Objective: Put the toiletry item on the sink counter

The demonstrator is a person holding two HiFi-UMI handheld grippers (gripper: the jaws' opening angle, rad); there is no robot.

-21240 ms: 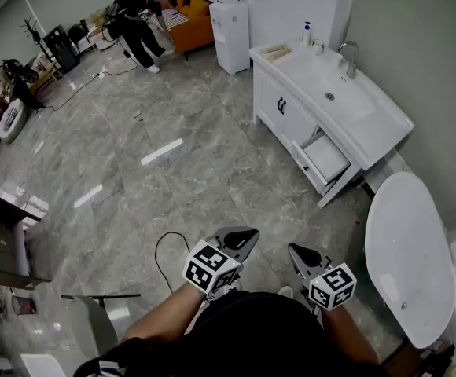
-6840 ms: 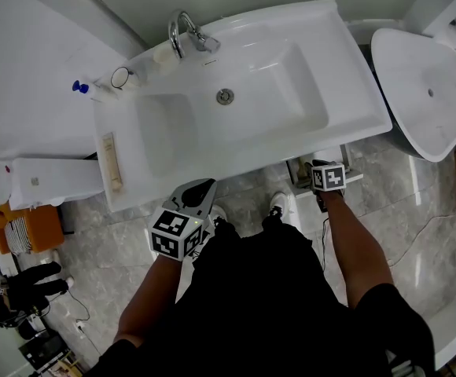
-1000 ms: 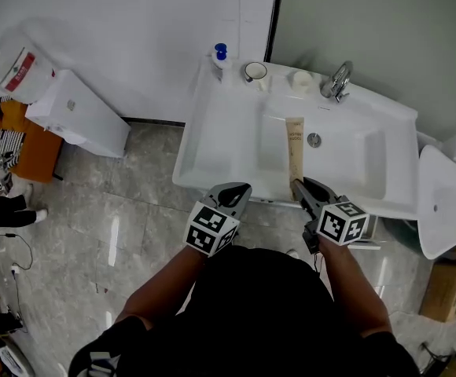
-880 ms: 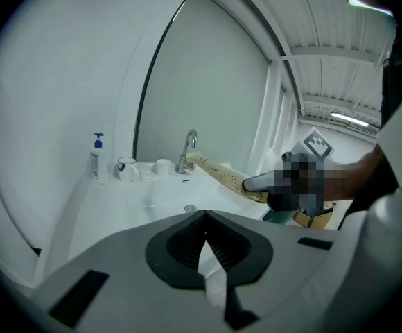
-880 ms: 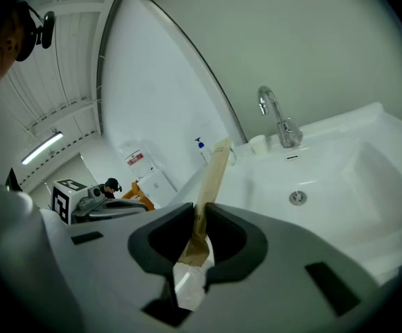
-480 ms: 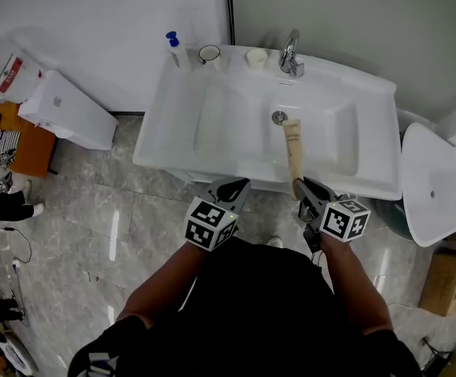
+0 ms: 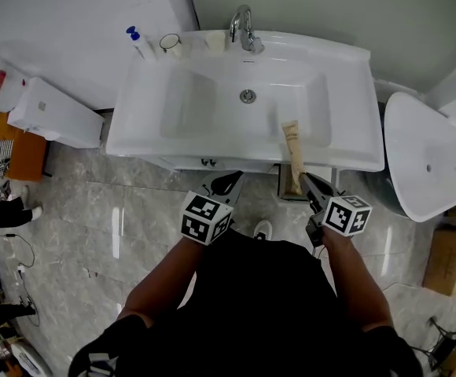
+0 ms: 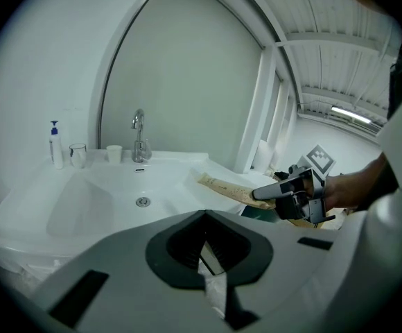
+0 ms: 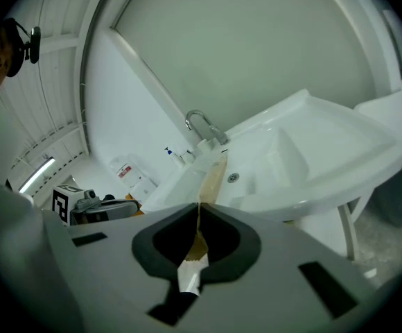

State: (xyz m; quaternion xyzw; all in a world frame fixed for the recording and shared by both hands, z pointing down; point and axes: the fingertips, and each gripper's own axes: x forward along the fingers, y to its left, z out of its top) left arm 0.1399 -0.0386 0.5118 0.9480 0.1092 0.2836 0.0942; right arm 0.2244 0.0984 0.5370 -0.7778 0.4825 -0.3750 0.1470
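White sink counter (image 7: 134, 136) — bore pump bottle (image 7: 137, 42), glass (image 7: 170, 42), cup (image 7: 215, 41) and tap (image 7: 244, 23) along its back edge. Had left tongs (image 7: 226, 184) closed, empty, short of the front rim. Had beige tube (image 7: 292, 151) clamped by its crimped tail in right tongs (image 7: 310, 188) — just tightened — reaching over the counter's right front.

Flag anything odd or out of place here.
Nothing spilled or damaged. The tube looks not yet set down: the right gripper pinches its crimped end, and it sticks out over the front edge of the sink counter. The drawer below looks open.
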